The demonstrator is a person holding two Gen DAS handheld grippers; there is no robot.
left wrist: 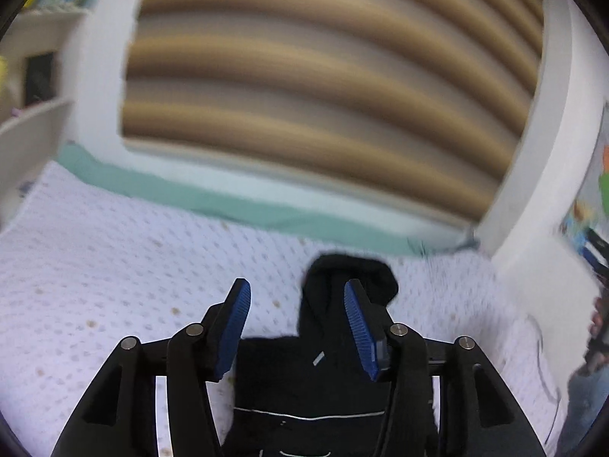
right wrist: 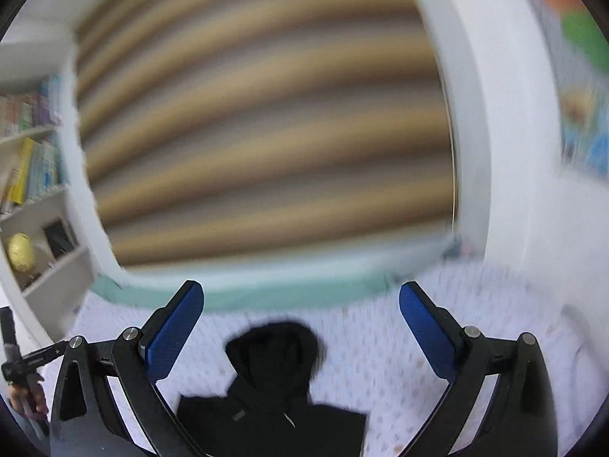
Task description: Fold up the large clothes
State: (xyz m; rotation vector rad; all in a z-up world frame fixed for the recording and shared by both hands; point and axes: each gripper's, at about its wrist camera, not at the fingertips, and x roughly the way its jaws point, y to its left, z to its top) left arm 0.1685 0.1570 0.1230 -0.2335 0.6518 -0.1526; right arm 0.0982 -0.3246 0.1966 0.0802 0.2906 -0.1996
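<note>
A black hooded garment (left wrist: 316, 377) lies on a white dotted bedspread (left wrist: 95, 266), its hood pointing toward the far wall. My left gripper (left wrist: 297, 304) is open and empty, held just above the hood, with the hood showing between and behind its blue pads (left wrist: 236, 327). In the right wrist view the same garment (right wrist: 274, 392) lies flat below, hood up. My right gripper (right wrist: 300, 323) is wide open and empty, held above the garment and apart from it.
A window with tan striped blinds (left wrist: 323, 87) fills the far wall behind a teal bed edge (left wrist: 213, 202). White shelves with books (right wrist: 30, 175) stand at the left. A colourful poster (right wrist: 582, 106) hangs at the right. Both views are motion-blurred.
</note>
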